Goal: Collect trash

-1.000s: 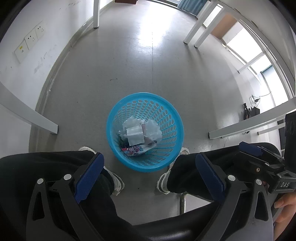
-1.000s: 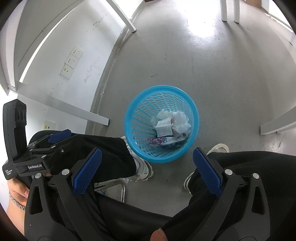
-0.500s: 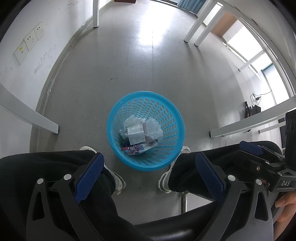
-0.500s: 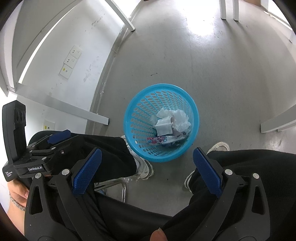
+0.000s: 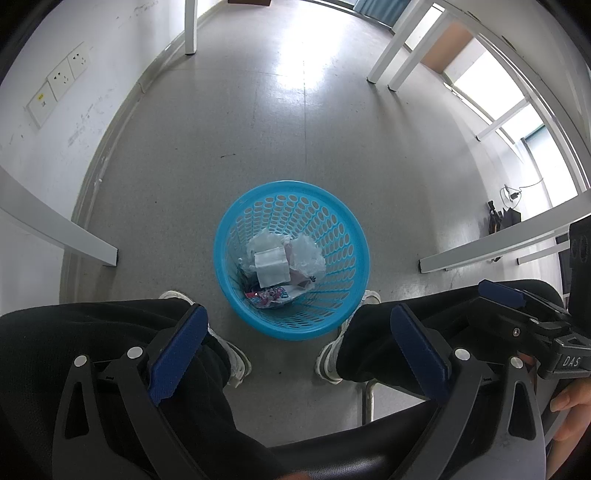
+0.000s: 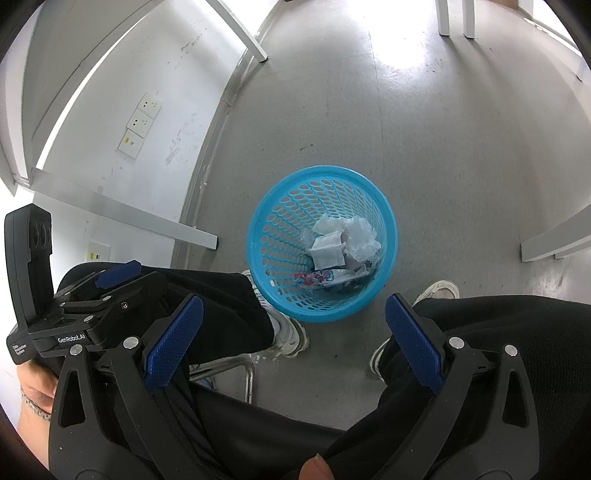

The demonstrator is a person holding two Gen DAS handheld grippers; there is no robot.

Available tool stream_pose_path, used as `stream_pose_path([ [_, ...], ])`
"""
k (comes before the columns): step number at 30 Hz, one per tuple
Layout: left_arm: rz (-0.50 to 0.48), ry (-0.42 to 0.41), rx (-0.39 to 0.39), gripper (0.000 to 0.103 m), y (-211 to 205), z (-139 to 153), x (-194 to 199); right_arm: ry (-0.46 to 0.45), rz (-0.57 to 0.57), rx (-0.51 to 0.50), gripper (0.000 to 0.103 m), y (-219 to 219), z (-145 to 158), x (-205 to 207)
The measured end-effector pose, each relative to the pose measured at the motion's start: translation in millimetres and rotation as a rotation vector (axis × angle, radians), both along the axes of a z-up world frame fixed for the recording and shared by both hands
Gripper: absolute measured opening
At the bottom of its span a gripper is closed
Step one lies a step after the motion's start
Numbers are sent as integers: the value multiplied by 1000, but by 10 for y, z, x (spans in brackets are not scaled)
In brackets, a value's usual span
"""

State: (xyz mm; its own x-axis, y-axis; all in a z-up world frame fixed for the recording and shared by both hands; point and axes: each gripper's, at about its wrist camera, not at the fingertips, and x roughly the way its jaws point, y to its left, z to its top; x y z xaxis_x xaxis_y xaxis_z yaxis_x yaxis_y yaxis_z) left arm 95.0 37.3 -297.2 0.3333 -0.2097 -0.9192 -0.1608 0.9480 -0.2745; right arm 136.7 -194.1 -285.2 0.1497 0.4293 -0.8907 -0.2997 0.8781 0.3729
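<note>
The speckled grey floor [image 5: 258,147] carries a blue perforated basket [image 5: 347,236] holding crumpled trash [image 5: 284,258]; white shoes [image 5: 236,358] stand beside it, white table legs [image 5: 191,26] farther off

A round blue perforated basket [image 5: 334,218] stands upright on the floor; crumpled white tissues [image 5: 273,264] and a colourful wrapper [image 5: 271,295] lie inside.

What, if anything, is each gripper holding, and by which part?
Nothing: the left gripper and right gripper are open and empty above the blue basket.

Wall sockets [image 5: 59,85], white table legs [image 5: 190,26], grey floor [image 5: 295,140].
</note>
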Motion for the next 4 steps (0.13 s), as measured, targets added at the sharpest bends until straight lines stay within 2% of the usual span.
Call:
stream_pose_path([
  [4, -2, 2, 3, 97, -5, -1, 1, 1, 0, -1, 94, 4, 2, 4],
])
